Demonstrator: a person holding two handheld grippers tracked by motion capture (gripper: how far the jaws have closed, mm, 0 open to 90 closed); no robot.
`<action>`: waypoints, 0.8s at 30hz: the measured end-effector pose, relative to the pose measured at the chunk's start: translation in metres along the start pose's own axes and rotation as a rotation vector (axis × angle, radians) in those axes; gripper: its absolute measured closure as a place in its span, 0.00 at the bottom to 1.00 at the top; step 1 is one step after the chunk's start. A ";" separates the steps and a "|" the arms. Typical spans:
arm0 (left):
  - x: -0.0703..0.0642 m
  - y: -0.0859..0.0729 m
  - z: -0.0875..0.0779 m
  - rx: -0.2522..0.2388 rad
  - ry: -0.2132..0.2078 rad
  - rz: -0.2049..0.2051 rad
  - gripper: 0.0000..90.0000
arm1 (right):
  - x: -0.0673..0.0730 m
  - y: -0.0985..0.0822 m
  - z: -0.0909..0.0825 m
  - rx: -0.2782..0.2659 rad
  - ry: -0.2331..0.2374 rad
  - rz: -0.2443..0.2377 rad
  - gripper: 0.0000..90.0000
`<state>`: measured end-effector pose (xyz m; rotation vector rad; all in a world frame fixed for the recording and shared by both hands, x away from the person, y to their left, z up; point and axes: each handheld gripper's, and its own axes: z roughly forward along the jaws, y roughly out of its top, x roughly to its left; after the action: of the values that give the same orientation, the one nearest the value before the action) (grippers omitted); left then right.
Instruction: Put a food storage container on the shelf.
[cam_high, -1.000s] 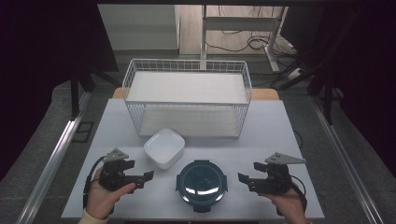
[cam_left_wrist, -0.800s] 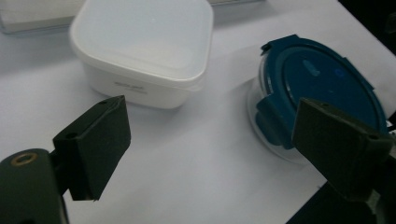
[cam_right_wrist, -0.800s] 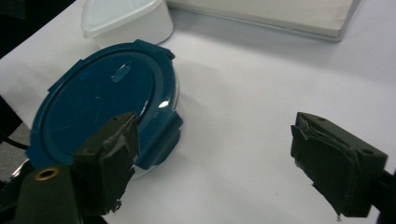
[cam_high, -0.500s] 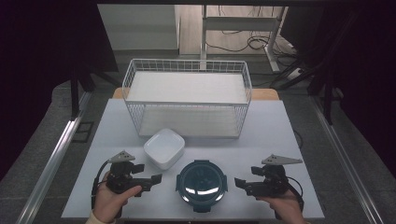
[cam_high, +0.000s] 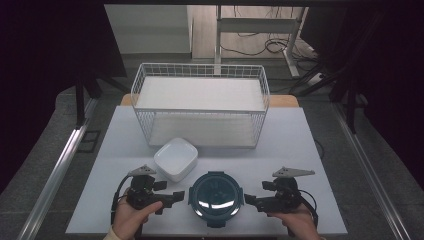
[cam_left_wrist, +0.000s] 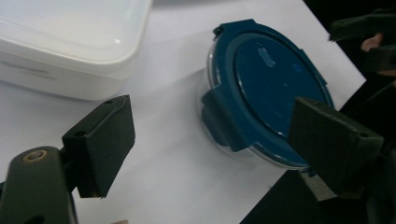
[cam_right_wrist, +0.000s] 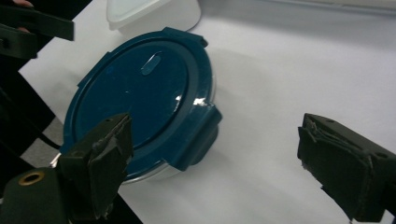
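Left gripper (cam_high: 172, 199) nearer round container (cam_high: 216, 192), open; right gripper (cam_high: 250, 201) jaws just widened, seemingly empty.

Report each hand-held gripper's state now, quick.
Left hand-held gripper: open, holding nothing, beside the round blue-lidded container.
Right hand-held gripper: open, jaws have just been opening, nothing between them.

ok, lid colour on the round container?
Dark blue lid on a clear base; right gripper view shows it best.
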<state>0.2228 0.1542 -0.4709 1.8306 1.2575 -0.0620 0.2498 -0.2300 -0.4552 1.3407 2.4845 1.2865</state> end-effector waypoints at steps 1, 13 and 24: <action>-0.001 0.000 0.003 0.004 -0.008 -0.004 0.17 | 0.000 0.000 0.001 0.003 0.003 0.007 0.11; -0.007 -0.002 0.027 0.041 -0.058 -0.065 0.10 | 0.008 -0.004 0.023 0.042 0.075 0.081 0.08; -0.005 -0.004 0.043 0.067 -0.116 -0.136 0.06 | 0.012 -0.007 0.043 0.073 0.113 0.134 0.07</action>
<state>0.2354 0.1210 -0.4966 1.7692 1.3098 -0.2844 0.2544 -0.1959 -0.4841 1.5153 2.5788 1.3461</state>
